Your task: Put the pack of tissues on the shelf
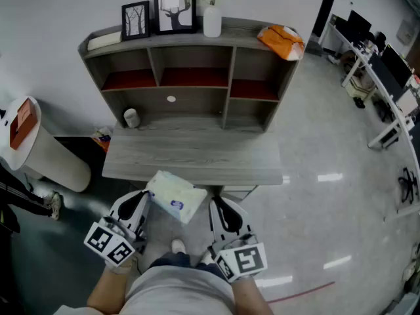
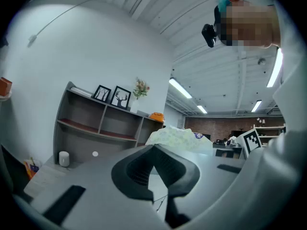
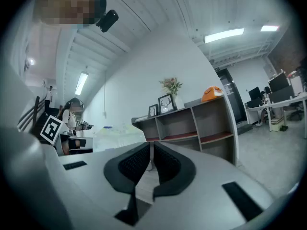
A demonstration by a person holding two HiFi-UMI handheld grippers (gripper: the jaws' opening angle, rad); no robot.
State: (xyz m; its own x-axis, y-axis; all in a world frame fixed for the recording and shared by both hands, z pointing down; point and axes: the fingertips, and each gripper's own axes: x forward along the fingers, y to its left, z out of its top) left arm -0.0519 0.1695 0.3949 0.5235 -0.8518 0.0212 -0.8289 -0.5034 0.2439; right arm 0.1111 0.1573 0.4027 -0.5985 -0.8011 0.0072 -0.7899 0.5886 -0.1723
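Observation:
The pack of tissues (image 1: 174, 197), white with a blue mark, sits tilted between my two grippers, in front of the desk's near edge. It rests against the inner sides of both, not inside either pair of jaws. My left gripper (image 1: 140, 200) is at its left and my right gripper (image 1: 218, 203) at its right; both point level toward the shelf (image 1: 190, 51). In the left gripper view the jaws (image 2: 154, 147) are shut and empty, with the pack (image 2: 180, 137) just beyond them to the right. The right gripper's jaws (image 3: 151, 144) also stand shut and empty, the pack (image 3: 120, 132) to their left.
The grey desk (image 1: 197, 156) adjoins the shelf, with a small white cylinder (image 1: 132, 117) on it. On the shelf top stand two picture frames (image 1: 174, 8), a vase of flowers (image 1: 212, 18) and an orange pack (image 1: 282, 41). A white bin (image 1: 33, 146) is left, office desks (image 1: 380, 77) right.

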